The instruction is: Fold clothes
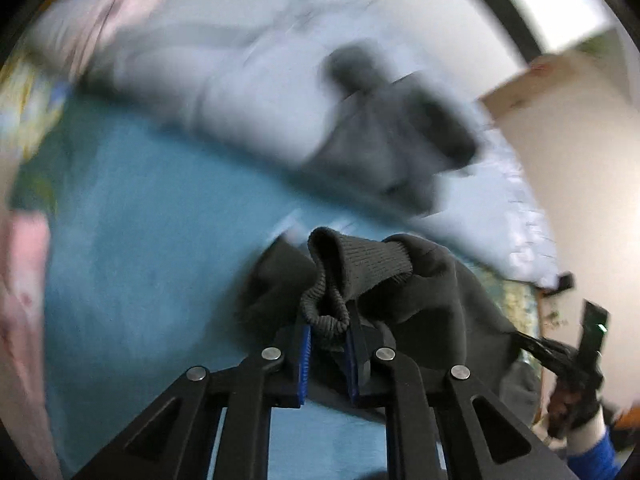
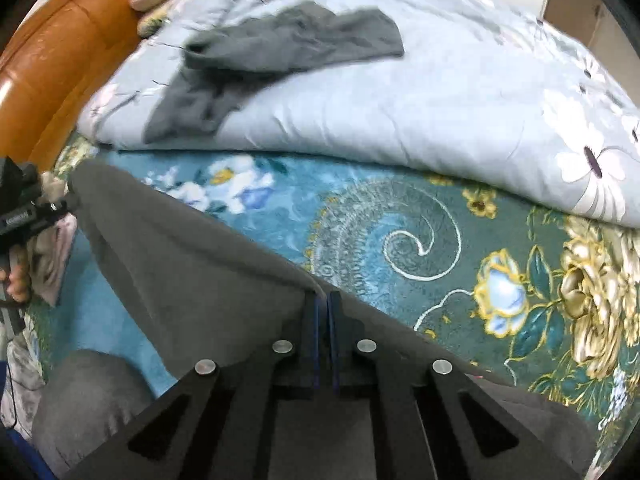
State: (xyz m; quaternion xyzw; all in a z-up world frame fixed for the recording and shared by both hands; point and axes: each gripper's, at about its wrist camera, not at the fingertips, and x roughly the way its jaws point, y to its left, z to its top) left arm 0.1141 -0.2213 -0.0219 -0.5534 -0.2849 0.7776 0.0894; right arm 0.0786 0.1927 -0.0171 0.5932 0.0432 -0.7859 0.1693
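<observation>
My left gripper is shut on the ribbed cuff of a dark grey garment, which hangs bunched below it over the teal bedspread. My right gripper is shut on another edge of the same grey garment, which stretches taut to the left toward the left gripper at the view's left edge. A second grey garment lies crumpled on the pale floral quilt; it also shows blurred in the left wrist view.
The bed has a teal floral bedspread with a folded pale quilt at the back. An orange headboard runs along the left. Pink cloth lies at the left. A pale wall or cabinet stands at the right.
</observation>
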